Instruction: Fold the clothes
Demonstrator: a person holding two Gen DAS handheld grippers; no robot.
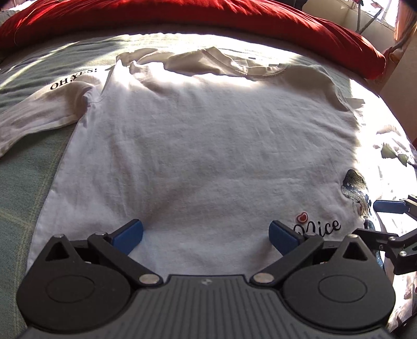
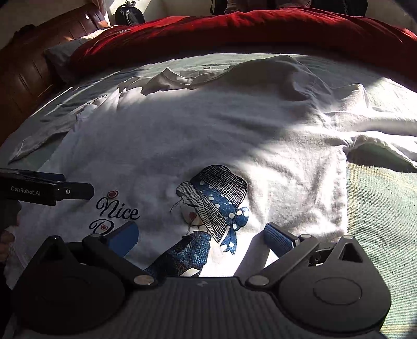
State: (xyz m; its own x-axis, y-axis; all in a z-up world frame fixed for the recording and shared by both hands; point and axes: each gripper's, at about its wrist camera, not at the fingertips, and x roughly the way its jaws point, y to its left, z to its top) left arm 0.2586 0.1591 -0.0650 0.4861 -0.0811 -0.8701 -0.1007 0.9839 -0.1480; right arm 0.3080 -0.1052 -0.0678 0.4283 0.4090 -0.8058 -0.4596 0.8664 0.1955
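1. The white long-sleeved T-shirt [image 1: 198,146] lies spread face up on the pale green bedspread [image 1: 23,167], filling the middle of both frames, collar toward the red duvet [image 1: 182,13] along the top.
2. The left gripper [image 1: 206,233] hovers at the bottom centre of its view, over the hem, with its 2 blue pads [image 1: 130,234] wide apart and nothing between them. The right gripper [image 2: 200,241] sits likewise at the bottom centre of its view, fingers spread and empty, over the printed girl in a netted hat [image 2: 213,200].
3. Risk: if either gripper closes where it hovers, I judge it would pinch mid-panel cloth instead of an edge, so the fold would bunch or run crooked.
4. Risk: pads pressed too deep could catch the bedspread with the shirt and drag both.
5. Risk: the 2 grippers are near each other at the hem; closing inward could make them collide.
6. Risk: the collar [image 2: 177,77] and shoulders are already rumpled, so folding over them would lock in creases.
7. Only the left view shows the "OH,YES!" sleeve [image 1: 52,104] clearly, at upper left.
8. Only the right view shows the full print, the other sleeve [image 2: 378,146] at right, and the wooden headboard [image 2: 28,65] at upper left; the left view catches just the print's edge beside "Nice" [image 1: 320,226].
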